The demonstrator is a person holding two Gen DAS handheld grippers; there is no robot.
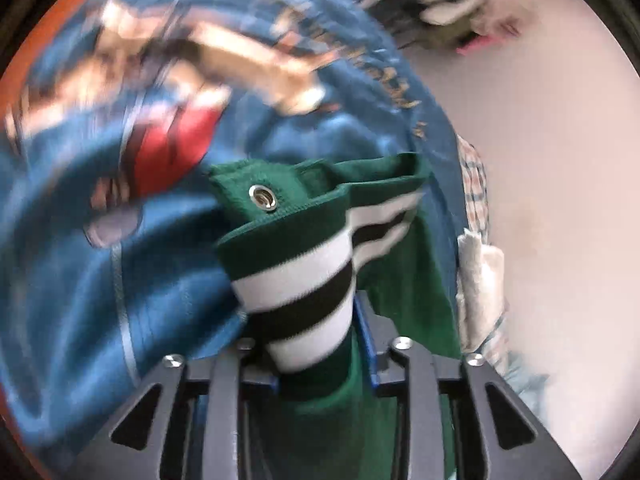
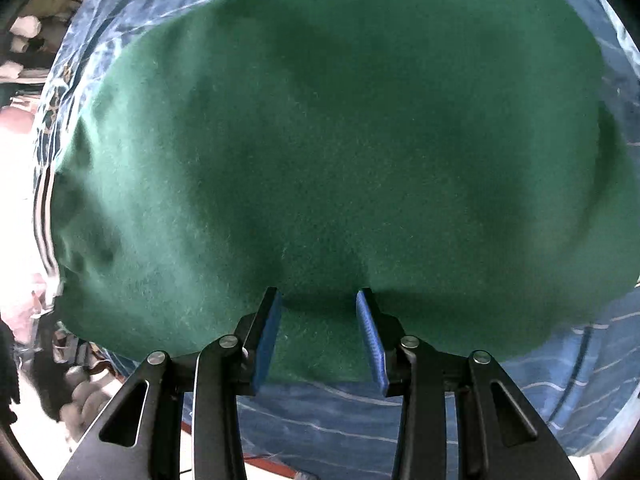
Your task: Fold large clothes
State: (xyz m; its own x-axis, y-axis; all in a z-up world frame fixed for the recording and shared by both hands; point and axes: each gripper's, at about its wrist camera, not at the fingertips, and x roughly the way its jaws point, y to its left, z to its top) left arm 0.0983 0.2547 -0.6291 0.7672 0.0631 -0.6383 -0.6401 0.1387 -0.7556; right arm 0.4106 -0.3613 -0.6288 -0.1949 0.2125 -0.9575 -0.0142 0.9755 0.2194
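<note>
A green jacket with a white and black striped rib hem [image 1: 296, 280] and a metal snap [image 1: 263, 199] fills the middle of the left wrist view. My left gripper [image 1: 316, 344] is shut on that striped hem, which bunches up between the blue pads. In the right wrist view the same jacket's plain green cloth [image 2: 340, 152] lies spread flat over a blue patterned cover [image 2: 360, 412]. My right gripper [image 2: 318, 320] is open just above the cloth's near edge, with its blue pads [image 2: 266, 340] apart and nothing between them.
The blue printed cover [image 1: 80, 280] lies under the jacket. A pile of mixed clothes [image 1: 432, 4] sits at the top of the left wrist view. A checked cloth [image 1: 476, 192] and pale floor [image 1: 560, 160] are at the right. More clutter [image 2: 24, 40] is at the left.
</note>
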